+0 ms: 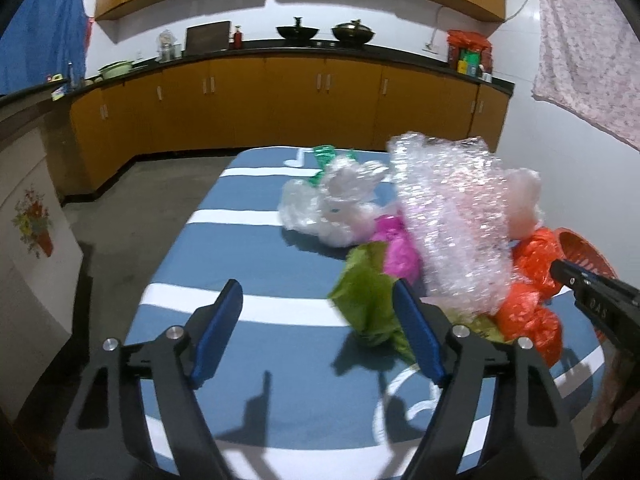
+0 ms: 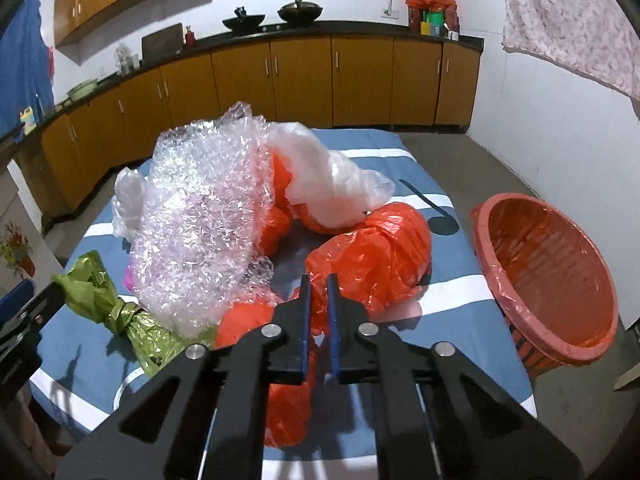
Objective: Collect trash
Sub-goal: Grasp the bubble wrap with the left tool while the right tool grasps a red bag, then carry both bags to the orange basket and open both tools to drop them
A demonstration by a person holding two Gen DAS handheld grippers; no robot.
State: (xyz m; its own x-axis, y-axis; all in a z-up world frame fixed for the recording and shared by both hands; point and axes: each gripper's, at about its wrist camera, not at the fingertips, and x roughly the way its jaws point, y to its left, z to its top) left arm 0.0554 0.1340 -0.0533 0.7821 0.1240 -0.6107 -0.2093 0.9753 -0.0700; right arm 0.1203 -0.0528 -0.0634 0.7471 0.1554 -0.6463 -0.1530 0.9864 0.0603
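A heap of plastic trash lies on the blue-and-white striped table (image 1: 256, 264): bubble wrap (image 1: 452, 224) (image 2: 200, 216), an orange bag (image 2: 372, 252) (image 1: 532, 304), a green bag (image 1: 368, 300) (image 2: 108, 304), a pink bag (image 1: 396, 248), clear bags (image 1: 336, 204) (image 2: 332, 176). My right gripper (image 2: 319, 280) is shut on a fold of the orange bag. Its tip shows at the right of the left wrist view (image 1: 560, 270). My left gripper (image 1: 318, 300) is open and empty, above the table just left of the green bag.
An orange basket (image 2: 548, 276) lined with a bag stands at the table's right edge, also in the left wrist view (image 1: 588, 252). Kitchen cabinets (image 1: 280, 100) with pots run along the back wall. A cloth (image 2: 568, 20) hangs at the upper right.
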